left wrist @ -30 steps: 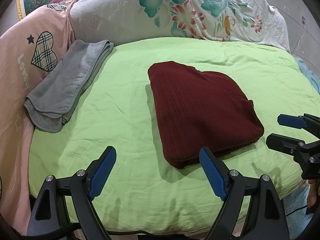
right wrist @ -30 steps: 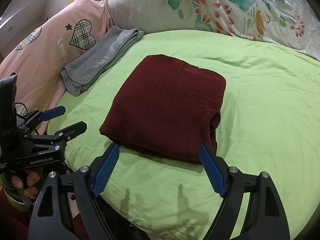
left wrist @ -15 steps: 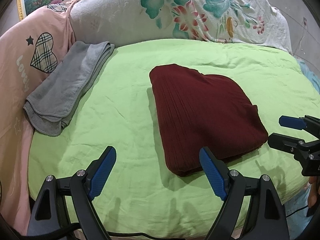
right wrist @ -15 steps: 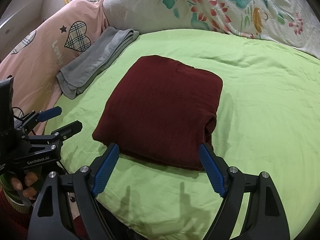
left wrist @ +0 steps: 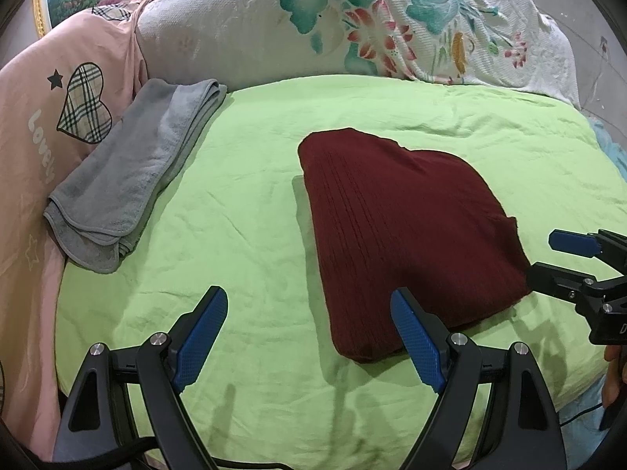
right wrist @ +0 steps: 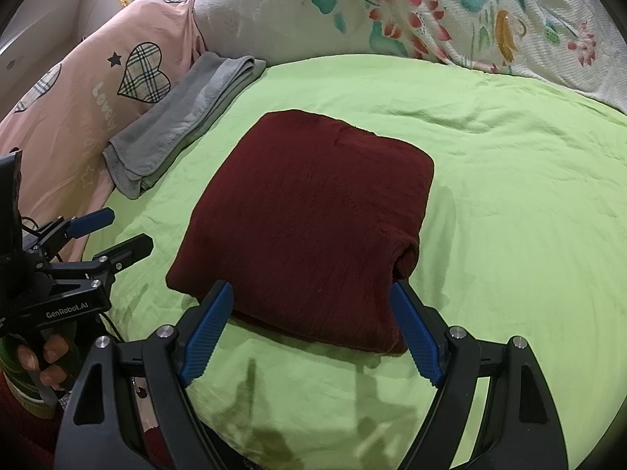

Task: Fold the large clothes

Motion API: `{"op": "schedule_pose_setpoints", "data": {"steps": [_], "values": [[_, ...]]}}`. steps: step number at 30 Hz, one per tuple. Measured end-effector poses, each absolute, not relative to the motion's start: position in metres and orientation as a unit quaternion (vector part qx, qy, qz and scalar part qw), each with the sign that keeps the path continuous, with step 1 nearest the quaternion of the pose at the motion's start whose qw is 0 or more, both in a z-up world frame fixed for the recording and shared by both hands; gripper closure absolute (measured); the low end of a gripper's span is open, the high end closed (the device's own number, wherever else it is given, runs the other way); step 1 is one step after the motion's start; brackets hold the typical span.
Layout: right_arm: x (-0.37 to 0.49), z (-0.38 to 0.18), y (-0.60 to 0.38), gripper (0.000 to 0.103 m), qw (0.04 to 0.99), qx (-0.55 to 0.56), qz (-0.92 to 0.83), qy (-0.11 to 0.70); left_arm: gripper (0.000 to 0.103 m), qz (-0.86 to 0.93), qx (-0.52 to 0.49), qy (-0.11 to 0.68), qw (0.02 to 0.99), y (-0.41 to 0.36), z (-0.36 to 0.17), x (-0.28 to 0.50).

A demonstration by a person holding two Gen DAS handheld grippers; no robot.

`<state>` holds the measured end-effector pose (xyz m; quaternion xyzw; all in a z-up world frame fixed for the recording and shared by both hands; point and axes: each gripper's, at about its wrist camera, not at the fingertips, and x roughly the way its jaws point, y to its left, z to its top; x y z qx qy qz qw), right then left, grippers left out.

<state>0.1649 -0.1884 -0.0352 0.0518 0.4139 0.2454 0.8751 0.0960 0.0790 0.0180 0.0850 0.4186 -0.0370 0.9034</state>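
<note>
A dark red knitted garment [left wrist: 403, 227] lies folded into a thick rectangle on the green bed sheet [left wrist: 243, 211]; it also shows in the right wrist view [right wrist: 309, 231]. My left gripper [left wrist: 309, 333] is open and empty, just in front of the garment's near left corner. My right gripper [right wrist: 309, 329] is open and empty, with its jaws level with the garment's near edge and not closed on it. Each gripper shows in the other's view: the right gripper [left wrist: 548, 254] at the garment's right edge, the left gripper [right wrist: 113, 231] off its left side.
A folded grey towel [left wrist: 129, 172] lies at the left of the sheet. A pink pillow with a plaid heart [left wrist: 51, 125] and a white floral pillow [left wrist: 352, 27] line the far side. The bed's near edge drops off below the grippers.
Both grippers have moved slightly forward toward the garment, so it looks a little larger and nearer. The garment itself has not moved and both grippers stay open.
</note>
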Motion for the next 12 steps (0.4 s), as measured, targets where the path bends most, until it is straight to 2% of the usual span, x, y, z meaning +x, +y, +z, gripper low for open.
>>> {"op": "schedule_pose_setpoints", "data": {"steps": [12], "values": [[0.186,-0.042,-0.189,0.021,0.871,0.062,0.249,0.419,0.017,-0.038,0.052,0.431,0.900,0.079,0.010,0.114]]}}
